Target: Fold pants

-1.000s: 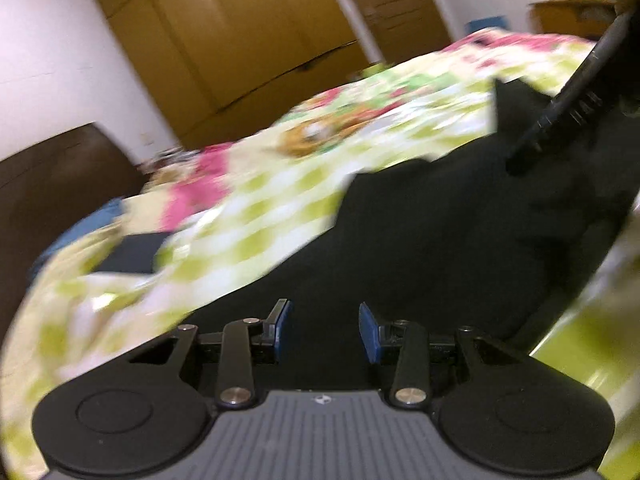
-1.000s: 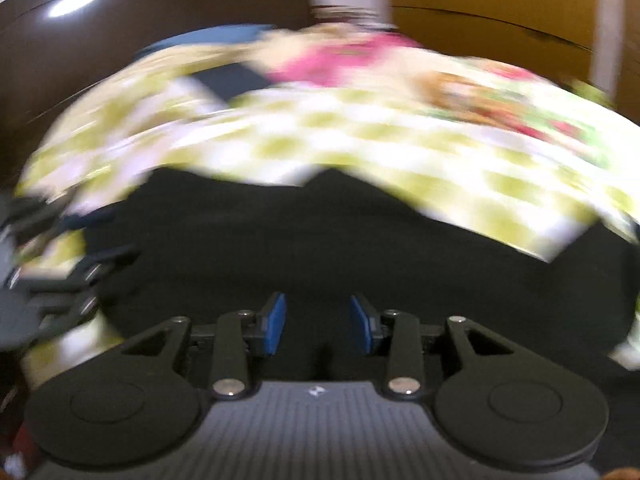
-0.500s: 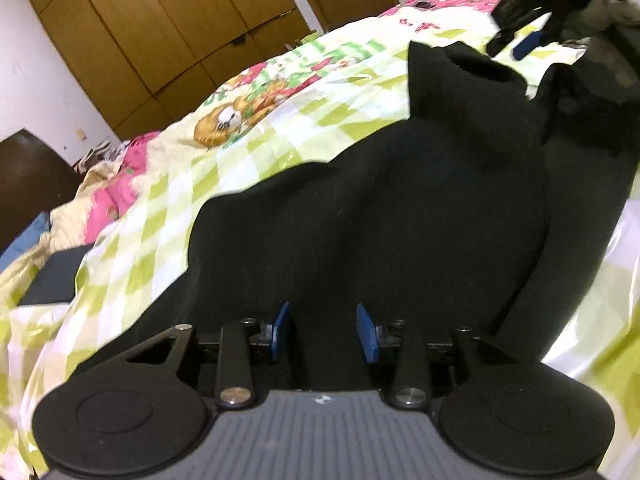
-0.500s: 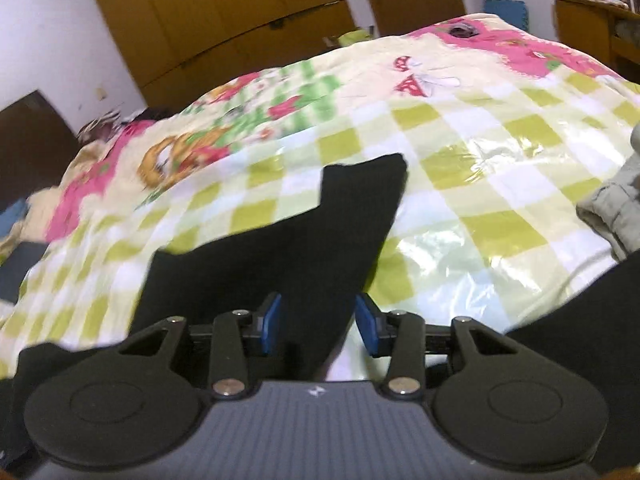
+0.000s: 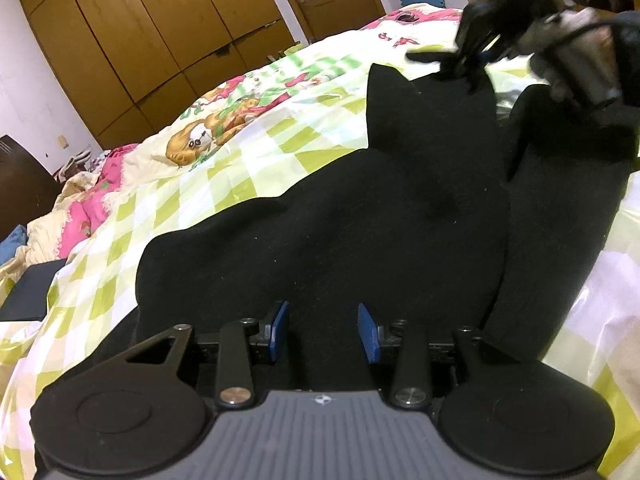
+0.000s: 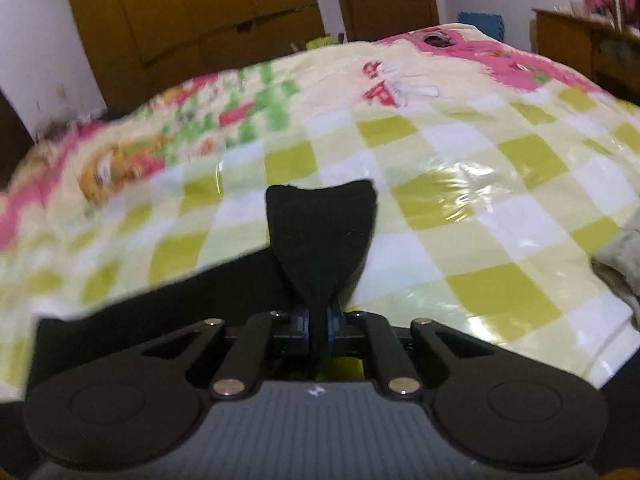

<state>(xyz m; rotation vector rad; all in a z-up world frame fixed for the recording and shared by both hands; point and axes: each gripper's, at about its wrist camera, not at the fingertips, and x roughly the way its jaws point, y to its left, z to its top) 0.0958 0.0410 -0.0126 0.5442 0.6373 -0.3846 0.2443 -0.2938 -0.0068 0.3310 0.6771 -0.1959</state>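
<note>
Lying: black pants [image 5: 360, 216] spread across the bed [image 5: 248, 168], one corner lifted.
Right gripper [image 6: 318, 326]: jaws clamped on a raised flap of the pants.
Left gripper [image 5: 323, 330]: jaws apart, low over the cloth, gripping nothing.
Bed cover: green-and-white check with cartoon prints.
Background: wooden wardrobe [image 5: 160, 32].

The black pants [image 5: 360, 216] run under the left gripper [image 5: 324, 330] body, so their near edge is hidden. Ahead and to the right of those jaws, the right gripper [image 5: 476, 52] is motion-blurred. Right of the right gripper's jaws, a grey cloth [image 6: 620, 264] is cut off by the frame edge.
</note>
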